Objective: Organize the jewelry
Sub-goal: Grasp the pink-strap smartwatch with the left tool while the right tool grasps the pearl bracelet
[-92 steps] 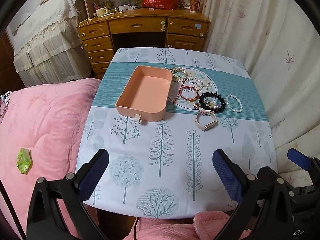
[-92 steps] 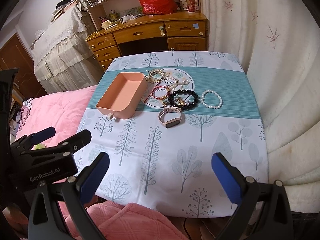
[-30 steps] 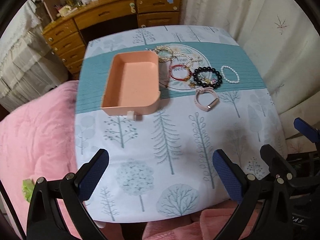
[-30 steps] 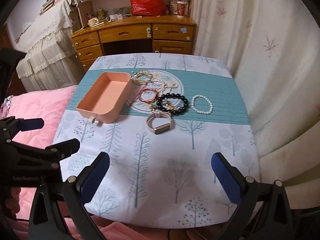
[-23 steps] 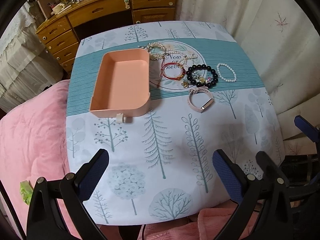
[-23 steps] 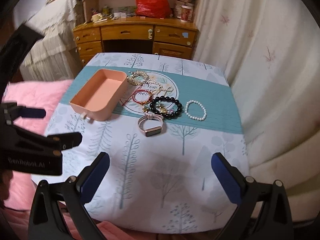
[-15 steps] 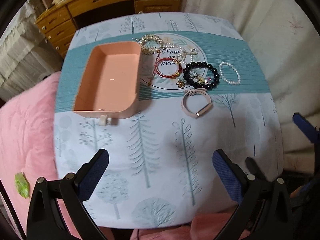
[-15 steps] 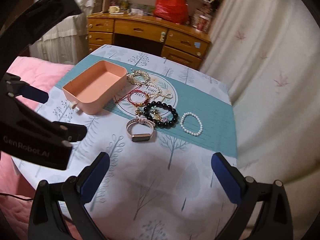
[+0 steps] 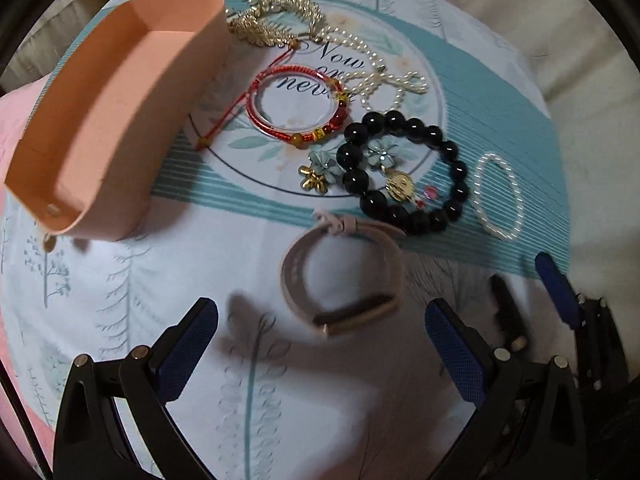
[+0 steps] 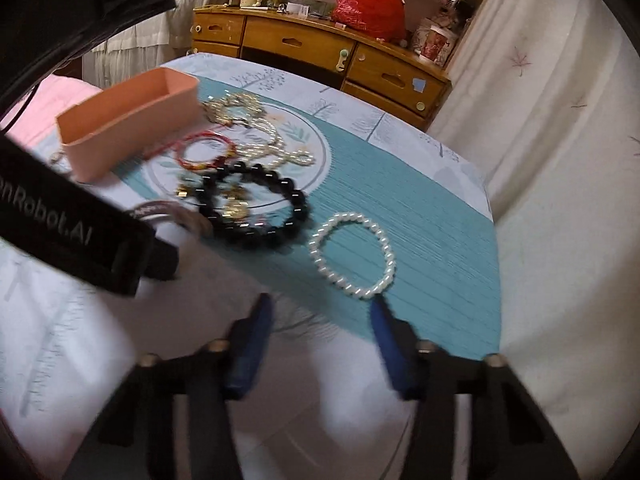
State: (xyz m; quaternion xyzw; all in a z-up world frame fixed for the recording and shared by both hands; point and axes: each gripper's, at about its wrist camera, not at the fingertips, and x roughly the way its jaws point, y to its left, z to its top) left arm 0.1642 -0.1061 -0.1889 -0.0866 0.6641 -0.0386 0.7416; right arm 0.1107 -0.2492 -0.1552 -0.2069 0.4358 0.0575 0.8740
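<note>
- Left claw (image 9: 320, 340): released, jaws spread wide and empty, poised low over the pink wristband (image 9: 342, 276). I judge this the first pick.
- Right claw (image 10: 320, 332): released but narrower, empty, with its blue fingertips (image 10: 382, 316) at the near edge of the small pearl bracelet (image 10: 352, 254). Whether a fingertip touches the beads I cannot tell through the blur.
- Pink tray (image 9: 108, 120): empty, on the left of the tabletop (image 9: 224, 264); I take it as the destination for every piece.
- Black bead bracelet (image 9: 404, 172): just beyond the wristband, with flower charms (image 9: 320, 170) and a gold charm inside and beside its ring.
- Red cord bangle (image 9: 298, 108), gold chain (image 9: 276, 20) and long pearl strand (image 9: 372, 72): clustered near the tray's right wall, the gold chain just beside it.
- Handling, wristband: I would straddle one side of the loop, one jaw inside and one outside, then clench on the strap rather than the hard display face, which looks likelier to slip.
- Handling, pearls: I would pinch across the bead line and lift straight, so the loop does not drag on the cloth.
- Risk: the black beads lie close behind the wristband's clasp; I would keep my left approach short to avoid nudging them.
- Sequence: one claw to the tray at a time, since the two stand near each other.
</note>
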